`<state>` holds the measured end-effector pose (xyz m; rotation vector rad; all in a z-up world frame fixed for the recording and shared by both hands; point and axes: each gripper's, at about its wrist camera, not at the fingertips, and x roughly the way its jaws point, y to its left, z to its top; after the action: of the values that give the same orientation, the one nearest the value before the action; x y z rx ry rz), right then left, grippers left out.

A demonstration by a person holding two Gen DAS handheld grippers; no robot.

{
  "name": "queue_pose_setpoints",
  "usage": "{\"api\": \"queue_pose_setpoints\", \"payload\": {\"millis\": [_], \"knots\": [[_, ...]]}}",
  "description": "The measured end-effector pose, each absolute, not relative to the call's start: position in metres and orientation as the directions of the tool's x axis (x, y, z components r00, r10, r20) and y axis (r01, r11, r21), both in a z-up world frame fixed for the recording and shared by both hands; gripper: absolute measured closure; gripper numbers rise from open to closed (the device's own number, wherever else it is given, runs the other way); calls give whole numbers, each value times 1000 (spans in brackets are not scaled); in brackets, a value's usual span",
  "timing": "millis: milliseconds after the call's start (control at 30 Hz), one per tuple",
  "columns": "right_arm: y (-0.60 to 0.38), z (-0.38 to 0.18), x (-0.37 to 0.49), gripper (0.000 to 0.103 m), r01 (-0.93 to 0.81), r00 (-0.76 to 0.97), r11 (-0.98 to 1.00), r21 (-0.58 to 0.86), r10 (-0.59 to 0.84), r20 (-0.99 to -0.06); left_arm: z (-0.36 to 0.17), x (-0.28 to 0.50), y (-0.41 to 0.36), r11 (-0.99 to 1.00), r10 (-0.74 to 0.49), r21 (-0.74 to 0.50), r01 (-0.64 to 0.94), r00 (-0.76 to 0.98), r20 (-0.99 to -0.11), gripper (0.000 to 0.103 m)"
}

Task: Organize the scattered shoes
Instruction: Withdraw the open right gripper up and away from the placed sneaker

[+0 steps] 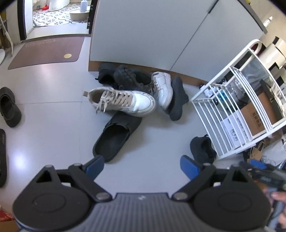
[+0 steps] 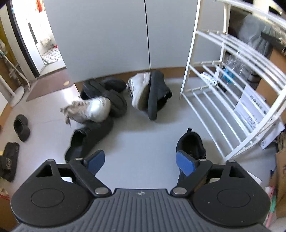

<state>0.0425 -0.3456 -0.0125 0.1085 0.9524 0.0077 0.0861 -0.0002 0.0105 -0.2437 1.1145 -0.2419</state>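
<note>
Centrally, a heap of shoes is observed on the pale floor (image 1: 53,128) against the foot of a grey cabinet (image 1: 135,32). A white laced sneaker (image 1: 121,102) lies on its side across the toe of a black clog (image 1: 114,137); a second white sneaker (image 1: 163,89) is tipped against a black shoe (image 1: 177,100) at 2 o'clock of it, with further dark shoes (image 1: 123,76) piled behind at 12 o'clock.

The left gripper (image 1: 142,166) is held above the floor with its blue pads (image 1: 94,166) spread wide and nothing between them. The clog's heel is seen just beyond the left pad, at 11 o'clock of the gap; contact cannot be told.

A single black sneaker (image 2: 191,144) is recorded beside the foot of a white wire rack (image 2: 230,114). The right gripper (image 2: 140,161) is likewise fully parted and empty; this sneaker lies directly behind its right-side pad (image 2: 185,163), at 1 o'clock, partly hidden by it.

Outlying items are noted at 9 o'clock: a black slipper (image 1: 9,107) and a flat black sandal (image 2: 9,160), both well apart from the heap. A brown doormat (image 1: 48,51) lies at 11 o'clock, before an open doorway (image 1: 59,16).
</note>
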Motion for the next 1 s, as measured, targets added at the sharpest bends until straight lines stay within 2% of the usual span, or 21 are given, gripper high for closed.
{"api": "queue_pose_setpoints", "payload": {"millis": [200,300,367,467,533,600,1000], "knots": [[-320,47,24,10,111,611,986,125,31,-791,29,61,-6,934,-351,-345,98,444,-824,9],[-310,57,16,6,134,633,984,117,6,-774,35,52,-11,936,-348,-330,121,449,-823,9],[-308,62,9,0,172,646,971,165,16,-763,36,48,-15,943,-333,-306,134,454,-826,9],[-311,58,-1,0,237,677,941,241,17,-735,31,43,-17,946,-324,-289,145,443,-836,9],[-308,53,-5,0,288,664,928,236,-16,-747,28,42,-17,951,-308,-267,152,445,-841,9],[-305,49,-3,0,260,652,927,268,36,-758,30,43,-15,958,-286,-250,139,453,-844,9],[-291,50,16,0,122,650,971,204,77,-756,54,38,3,981,-178,-192,9,420,-890,9]]}}
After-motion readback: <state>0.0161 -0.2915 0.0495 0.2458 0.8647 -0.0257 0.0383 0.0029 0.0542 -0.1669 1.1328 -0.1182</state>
